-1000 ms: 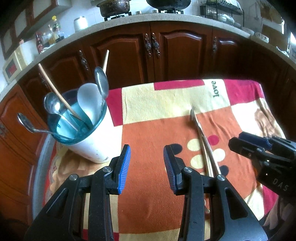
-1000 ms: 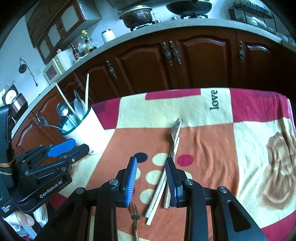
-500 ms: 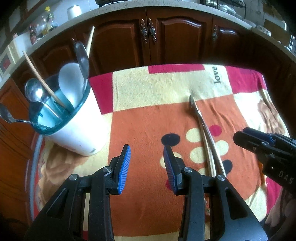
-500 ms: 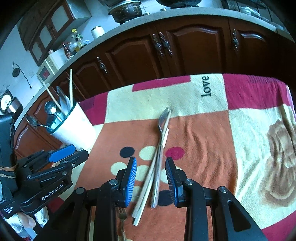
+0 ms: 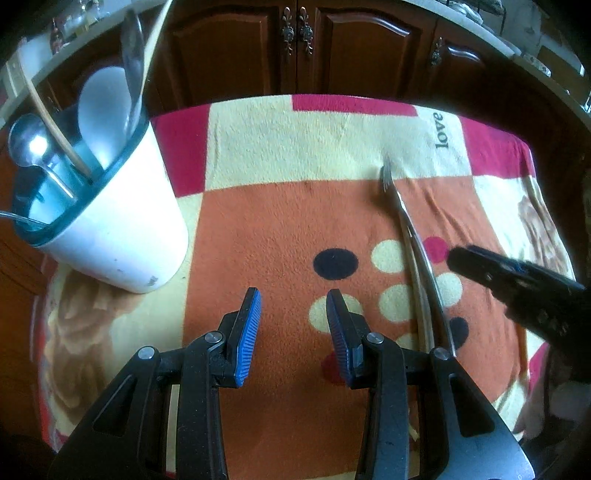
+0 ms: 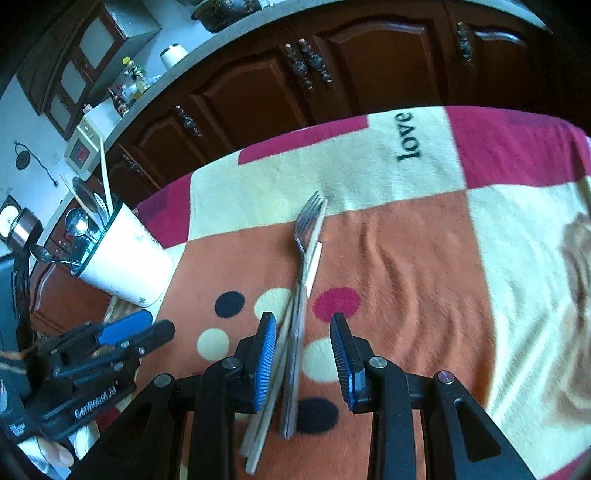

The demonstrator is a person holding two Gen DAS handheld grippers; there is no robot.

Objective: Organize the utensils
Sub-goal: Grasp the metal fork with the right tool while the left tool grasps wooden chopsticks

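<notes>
A metal fork (image 6: 300,273) and pale chopsticks (image 6: 314,258) lie together on the patterned cloth (image 6: 424,258). My right gripper (image 6: 303,332) is open, its jaws on either side of the fork handle just above the cloth. The fork (image 5: 413,229) shows at the right in the left wrist view, with the right gripper (image 5: 461,258) beside it. My left gripper (image 5: 293,306) is open and empty over the orange patch. A white holder with a teal rim (image 5: 118,225) stands at the left, holding several spoons and chopsticks; it also shows in the right wrist view (image 6: 122,258).
Dark wooden cabinets (image 6: 332,66) run behind the table. The counter above carries a pot (image 6: 225,11) and bottles (image 6: 129,85). The cloth (image 5: 280,206) covers the table to its edges.
My right gripper has moved forward and down so the fork handle now lies between its jaws. My left gripper has moved closer to the cloth. Both stay open.
</notes>
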